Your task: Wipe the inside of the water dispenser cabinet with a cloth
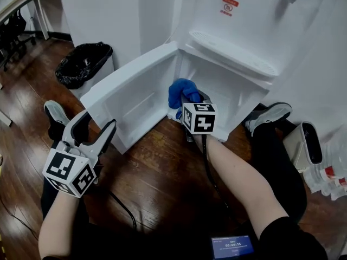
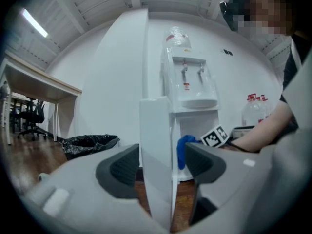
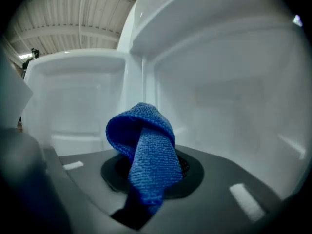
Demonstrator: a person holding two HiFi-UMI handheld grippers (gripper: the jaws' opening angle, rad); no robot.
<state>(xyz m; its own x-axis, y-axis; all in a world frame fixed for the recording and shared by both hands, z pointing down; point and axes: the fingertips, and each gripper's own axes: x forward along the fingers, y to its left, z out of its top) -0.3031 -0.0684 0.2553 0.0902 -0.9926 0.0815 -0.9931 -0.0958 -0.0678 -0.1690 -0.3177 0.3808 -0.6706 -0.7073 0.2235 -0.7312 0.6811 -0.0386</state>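
Two grippers: the right gripper (image 3: 152,173) has its fingers closed on a blue cloth (image 3: 144,130) (at the cabinet (image 1: 230,88) mouth); the left gripper (image 2: 161,165) has its fingers apart, with the door (image 2: 156,140) edge seemingly between them.

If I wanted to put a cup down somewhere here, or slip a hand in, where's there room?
Bare wooden floor lies between the open cabinet door and the right forearm. Inside the cabinet, the space right of the blue cloth is bare. The right side is crowded, with a shoe and bottles.
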